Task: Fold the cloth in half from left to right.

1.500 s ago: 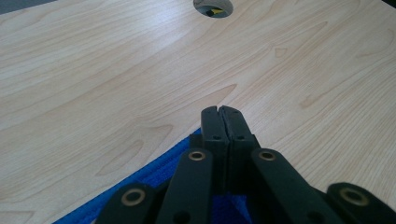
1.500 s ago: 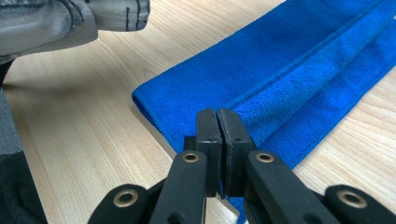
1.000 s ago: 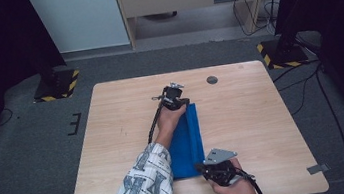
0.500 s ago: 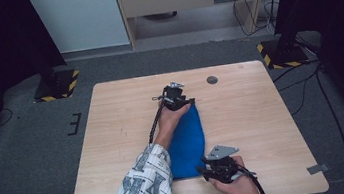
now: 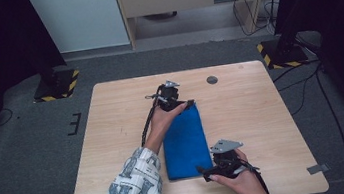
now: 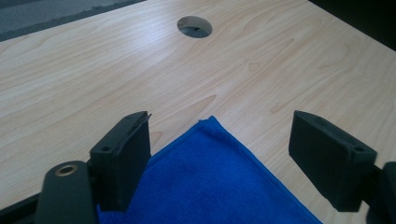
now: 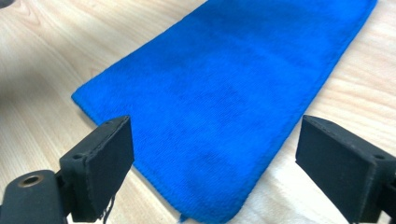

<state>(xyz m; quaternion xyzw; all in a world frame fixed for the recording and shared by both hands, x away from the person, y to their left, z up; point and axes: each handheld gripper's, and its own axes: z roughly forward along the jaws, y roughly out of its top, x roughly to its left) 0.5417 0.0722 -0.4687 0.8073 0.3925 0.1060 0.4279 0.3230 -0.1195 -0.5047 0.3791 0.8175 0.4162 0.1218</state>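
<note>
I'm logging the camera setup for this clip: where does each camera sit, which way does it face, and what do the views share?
High view: above the person's side, facing forward and down on the table; both forearms, the left gripper and right gripper show at the ends of the blue cloth.
Left gripper view: rides the left gripper, looking along its open jaws at a cloth corner and the table hole.
Right gripper view: rides the right gripper, open jaws over the cloth end.
Shared: cloth and table appear in all three.
</note>
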